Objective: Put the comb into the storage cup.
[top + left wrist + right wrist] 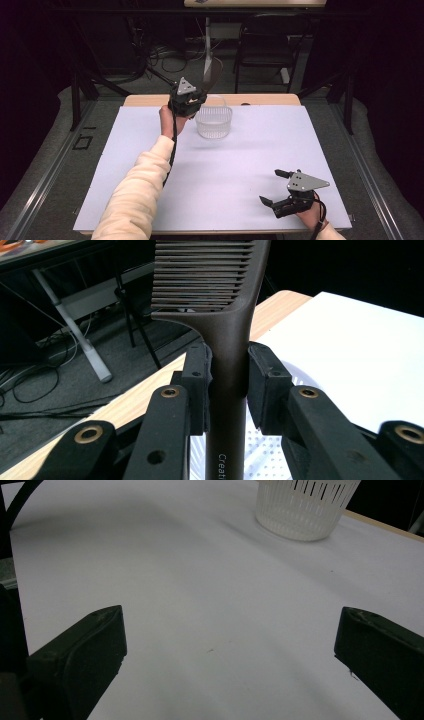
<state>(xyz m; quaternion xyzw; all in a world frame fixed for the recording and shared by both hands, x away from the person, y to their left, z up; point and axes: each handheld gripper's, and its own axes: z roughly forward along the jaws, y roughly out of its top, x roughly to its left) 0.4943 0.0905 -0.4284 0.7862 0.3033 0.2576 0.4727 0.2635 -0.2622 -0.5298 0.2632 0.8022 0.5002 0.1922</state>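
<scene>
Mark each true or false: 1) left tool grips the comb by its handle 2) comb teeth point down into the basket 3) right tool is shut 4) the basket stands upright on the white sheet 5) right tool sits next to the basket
1) True. The left tool is shut on the handle of the brown comb, a pad on each side.
2) False. The toothed end rises above the tool, over the white basket.
3) False. The right tool is open, jaws wide apart, with nothing between them.
4) True. It stands upright, rim up, on the white sheet near the far edge.
5) False. It is at the near right corner, well apart from the basket.
</scene>
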